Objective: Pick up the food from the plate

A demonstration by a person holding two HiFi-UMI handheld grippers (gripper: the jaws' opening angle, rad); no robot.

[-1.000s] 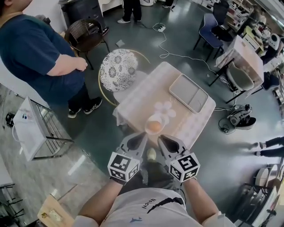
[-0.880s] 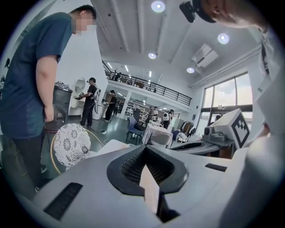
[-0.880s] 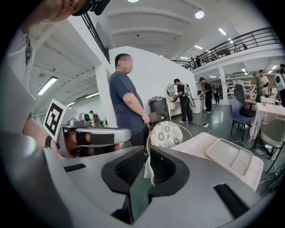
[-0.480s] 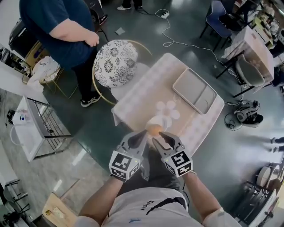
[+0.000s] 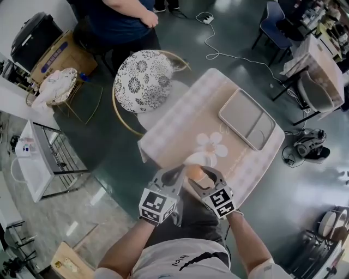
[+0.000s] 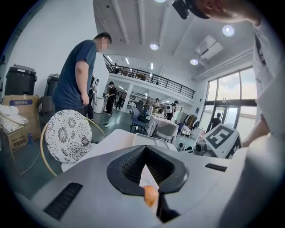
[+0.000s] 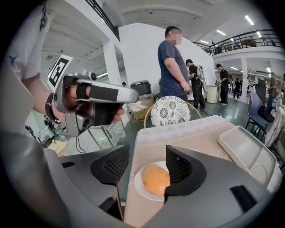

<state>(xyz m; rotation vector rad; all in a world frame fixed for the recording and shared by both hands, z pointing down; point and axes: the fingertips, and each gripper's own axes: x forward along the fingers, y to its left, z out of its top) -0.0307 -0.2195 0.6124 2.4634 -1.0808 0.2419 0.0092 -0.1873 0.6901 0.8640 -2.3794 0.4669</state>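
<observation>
An orange-brown round bun (image 5: 192, 170) lies on a small white plate (image 5: 190, 159) at the near edge of the cloth-covered table (image 5: 180, 125). My right gripper (image 5: 204, 175) is at the plate's right side. Its jaws are opening, and in the right gripper view the bun (image 7: 155, 179) shows between the two black pads (image 7: 183, 167), which stand apart and do not press on it. My left gripper (image 5: 177, 174) is at the plate's left side. Its jaws (image 6: 145, 153) meet at the tips, empty, and a sliver of the bun (image 6: 150, 195) shows through the gap behind them.
A grey two-compartment tray (image 5: 247, 119) lies at the table's far right, and a white flower-shaped mat (image 5: 211, 146) lies just beyond the plate. A round patterned chair (image 5: 143, 73) stands at the table's far left, with a person in blue (image 5: 128, 13) behind it. A wire rack (image 5: 52, 158) stands on the left.
Both grippers have moved forward from short of the table to either side of the plate. The right jaws have spread apart. The view has shifted, so the person in blue now sits at the top.
</observation>
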